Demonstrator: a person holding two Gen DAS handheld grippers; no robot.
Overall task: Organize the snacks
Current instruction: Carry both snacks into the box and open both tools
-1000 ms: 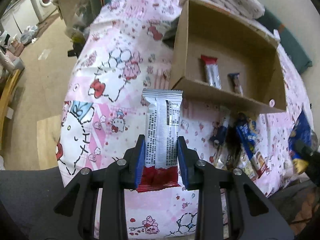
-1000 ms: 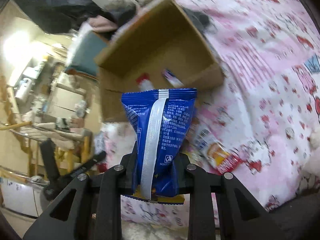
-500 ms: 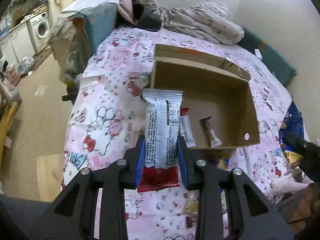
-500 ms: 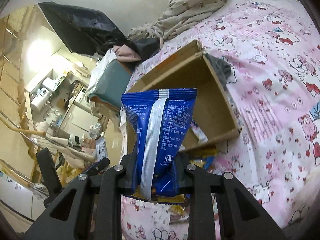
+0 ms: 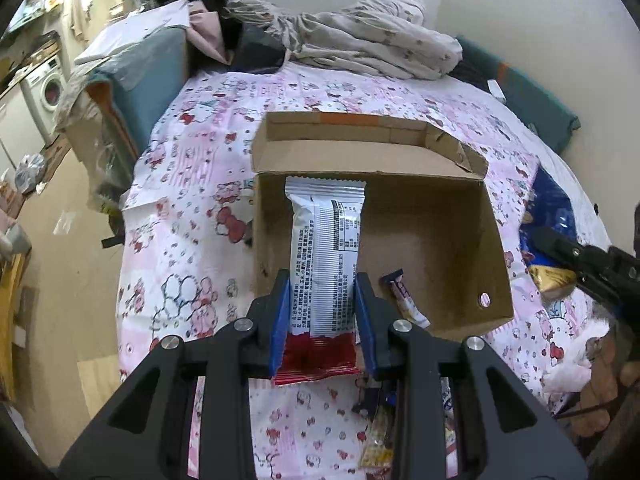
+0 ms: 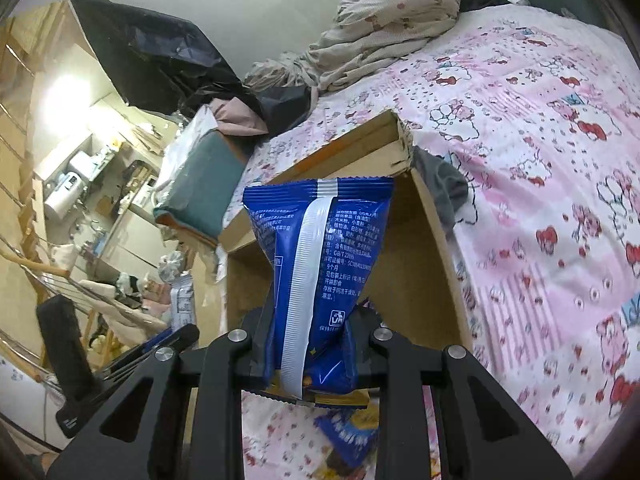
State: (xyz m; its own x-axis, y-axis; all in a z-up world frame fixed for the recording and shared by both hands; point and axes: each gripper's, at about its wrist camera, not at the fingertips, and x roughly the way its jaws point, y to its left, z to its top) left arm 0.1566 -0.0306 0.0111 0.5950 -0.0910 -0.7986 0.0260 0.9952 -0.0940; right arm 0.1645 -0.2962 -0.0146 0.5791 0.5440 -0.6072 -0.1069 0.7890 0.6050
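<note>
We hold a silver and red snack bar [image 5: 324, 264] upright in our left gripper [image 5: 322, 304], jaws clamped on it, above the cardboard box [image 5: 436, 216] on the pink bedsheet [image 5: 180, 208]. Our right gripper [image 6: 310, 344] pinches a blue snack bag [image 6: 316, 264] over the box [image 6: 440, 248].

Black angular frames are seen on the left gripper [image 5: 321, 300] and the right gripper [image 6: 310, 344], each studded with silver screws; blue pads [image 5: 280, 312] are fitted inside the left fingers.
</note>
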